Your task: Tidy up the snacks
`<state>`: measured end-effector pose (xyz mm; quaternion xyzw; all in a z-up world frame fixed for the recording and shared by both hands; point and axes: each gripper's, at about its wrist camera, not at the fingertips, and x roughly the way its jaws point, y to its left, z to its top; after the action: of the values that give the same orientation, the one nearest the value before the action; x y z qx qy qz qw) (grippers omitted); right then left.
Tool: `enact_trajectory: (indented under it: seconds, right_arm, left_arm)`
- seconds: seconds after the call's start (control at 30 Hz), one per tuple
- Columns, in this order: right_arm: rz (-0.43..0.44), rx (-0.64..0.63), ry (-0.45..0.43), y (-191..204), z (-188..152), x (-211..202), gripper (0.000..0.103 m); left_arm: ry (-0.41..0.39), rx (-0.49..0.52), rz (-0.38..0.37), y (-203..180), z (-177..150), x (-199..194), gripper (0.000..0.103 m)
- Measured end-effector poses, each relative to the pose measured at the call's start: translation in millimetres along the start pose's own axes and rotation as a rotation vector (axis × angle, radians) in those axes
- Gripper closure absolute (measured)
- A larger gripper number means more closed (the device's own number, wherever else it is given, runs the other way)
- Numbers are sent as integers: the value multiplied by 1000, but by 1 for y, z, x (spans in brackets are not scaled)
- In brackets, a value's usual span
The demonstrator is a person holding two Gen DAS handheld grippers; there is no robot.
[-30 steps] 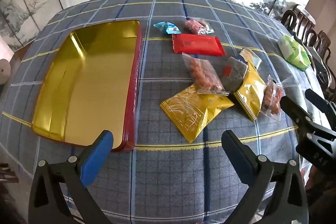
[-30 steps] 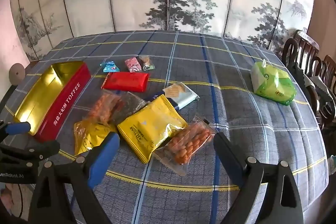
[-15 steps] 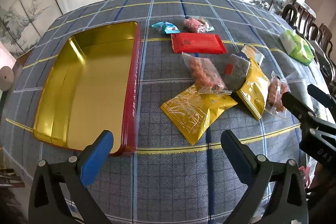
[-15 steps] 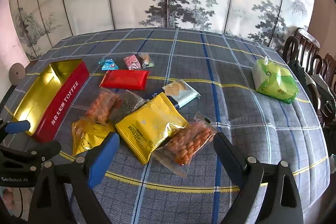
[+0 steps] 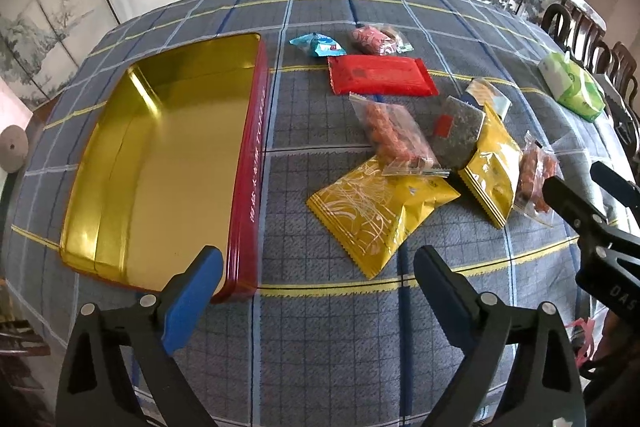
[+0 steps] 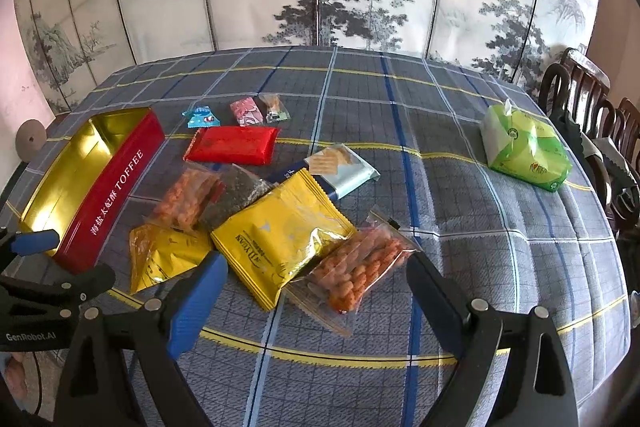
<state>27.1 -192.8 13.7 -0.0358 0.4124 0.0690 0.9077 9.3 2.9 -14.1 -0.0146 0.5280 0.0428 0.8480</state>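
Yellow snack packet point(image 5: 380, 205) lies ahead of the left tool point(image 5: 316, 281), its empty jaws closing.

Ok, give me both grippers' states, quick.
Left gripper: jaws closing slightly, nothing between them, above the tablecloth.
Right gripper: open, empty, above the snack bags.

Before me: open red tin point(image 5: 248, 163), gold inside, empty; snack packets point(image 5: 384, 215) scattered flat beside, some overlapping.
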Motion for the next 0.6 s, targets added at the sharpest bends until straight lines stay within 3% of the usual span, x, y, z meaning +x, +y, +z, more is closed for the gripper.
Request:
enact_trajectory:
  seconds: [0.6]
  right_arm:
    - [-6, 15, 6, -8, -3, 4, 10]
  left_arm:
    - [-50, 35, -14, -10, -1, -5, 9]
